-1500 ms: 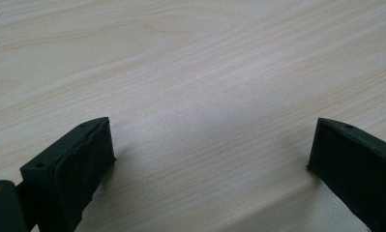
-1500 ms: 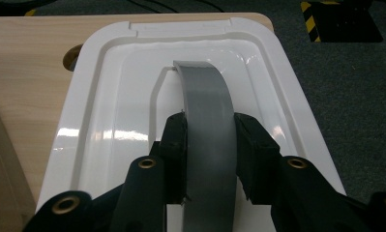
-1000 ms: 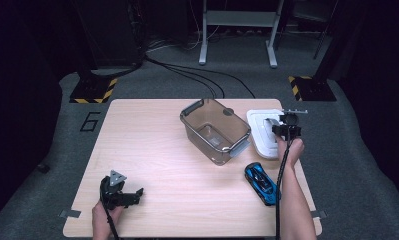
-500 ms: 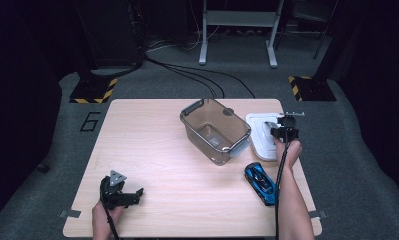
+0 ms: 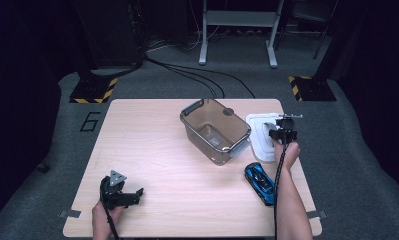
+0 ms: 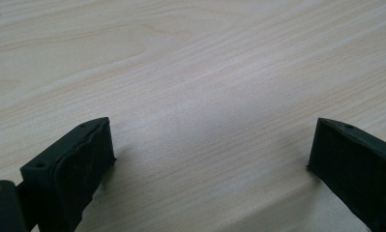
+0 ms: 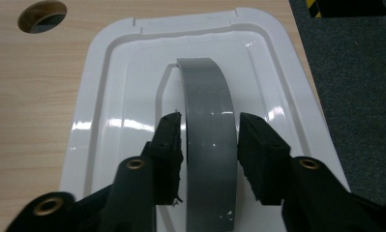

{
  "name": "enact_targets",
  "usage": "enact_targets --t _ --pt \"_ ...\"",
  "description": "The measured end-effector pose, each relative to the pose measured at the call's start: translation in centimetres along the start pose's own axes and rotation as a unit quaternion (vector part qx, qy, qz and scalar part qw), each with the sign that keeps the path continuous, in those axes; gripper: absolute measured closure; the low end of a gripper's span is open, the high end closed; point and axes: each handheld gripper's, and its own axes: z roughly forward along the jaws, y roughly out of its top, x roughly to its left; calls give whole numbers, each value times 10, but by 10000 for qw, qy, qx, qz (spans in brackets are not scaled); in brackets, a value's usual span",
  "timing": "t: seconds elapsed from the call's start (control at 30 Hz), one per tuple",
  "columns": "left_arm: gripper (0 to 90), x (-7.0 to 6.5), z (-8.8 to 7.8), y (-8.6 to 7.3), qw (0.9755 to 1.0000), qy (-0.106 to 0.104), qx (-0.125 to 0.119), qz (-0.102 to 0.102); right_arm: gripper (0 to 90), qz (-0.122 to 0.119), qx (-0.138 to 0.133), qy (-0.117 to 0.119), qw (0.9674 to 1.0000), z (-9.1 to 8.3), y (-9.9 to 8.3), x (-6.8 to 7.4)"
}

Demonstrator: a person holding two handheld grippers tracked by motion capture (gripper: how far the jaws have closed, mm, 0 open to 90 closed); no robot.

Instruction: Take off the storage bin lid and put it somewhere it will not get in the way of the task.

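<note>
Lid [image 7: 118, 96] handle [image 7: 207, 145] sits between right gripper [image 7: 209, 154] jaws, slightly apart, straddling it, contact unclear. Handle runs lengthwise along lid; lid flat just right of bin [image 5: 214, 129]. Car [image 5: 259, 182] nearer, beside forearm. Left gripper [image 6: 207, 154] jaws wide apart on table [image 5: 152, 150].

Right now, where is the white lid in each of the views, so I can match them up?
High view: the white lid lies at the table's right edge, beside the clear bin, under the right gripper.
Left gripper view: not in it; bare wooden table between open jaws.
Right gripper view: the lid spans the centre, its grey handle between the jaws.
Shared landmark: the wooden tabletop.
</note>
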Motion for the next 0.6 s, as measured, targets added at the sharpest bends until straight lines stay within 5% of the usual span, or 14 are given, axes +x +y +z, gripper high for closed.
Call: enact_targets --t 0.13,0.17,0.37,0.6 --pt "23 0 0 0 10000 1 0 1 443 -67 13 94 9999 -5 1 -1" --pt "23 0 0 0 10000 1 0 0 358 -94 163 246 9995 -7 2 -2" --pt "23 0 0 0 10000 0 0 0 178 -184 280 636 9974 -19 -1 1" --pt "23 0 0 0 10000 2 0 0 106 -462 109 910 9947 -38 -8 7"
